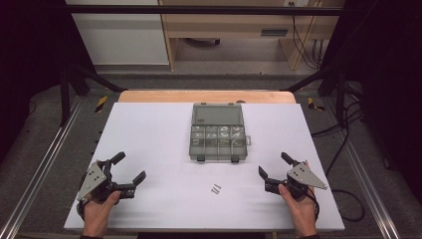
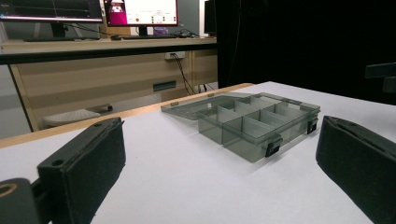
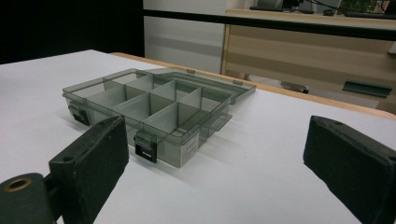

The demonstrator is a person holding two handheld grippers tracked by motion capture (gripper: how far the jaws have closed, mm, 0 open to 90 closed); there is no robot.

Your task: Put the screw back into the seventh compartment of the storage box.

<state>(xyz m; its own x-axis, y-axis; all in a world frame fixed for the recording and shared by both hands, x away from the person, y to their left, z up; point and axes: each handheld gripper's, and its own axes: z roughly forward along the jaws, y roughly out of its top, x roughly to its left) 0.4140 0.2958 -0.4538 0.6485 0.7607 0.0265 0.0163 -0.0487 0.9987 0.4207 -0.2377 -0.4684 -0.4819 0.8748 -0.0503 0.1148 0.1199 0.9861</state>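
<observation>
A smoky clear organizer box point(image 1: 218, 133) lies open at the middle of the white table point(image 1: 149, 129), its lid folded back flat toward the far edge. Its compartments point(image 2: 254, 122) are split by dividers, and some hold small pieces in the high view. Two small screws point(image 1: 215, 188) lie on the table in front of the box. My left gripper point(image 1: 128, 168) rests near the front left, open, nothing between its jaws. My right gripper point(image 1: 274, 166) sits at the front right, open and empty too. The box point(image 3: 149, 109) lies ahead of both.
A wooden strip point(image 1: 206, 96) edges the table's far side. Metal rails point(image 1: 45, 159) run along both sides, with cables point(image 1: 343, 129) on the floor at right. Desks and monitors point(image 2: 140, 11) stand beyond the table.
</observation>
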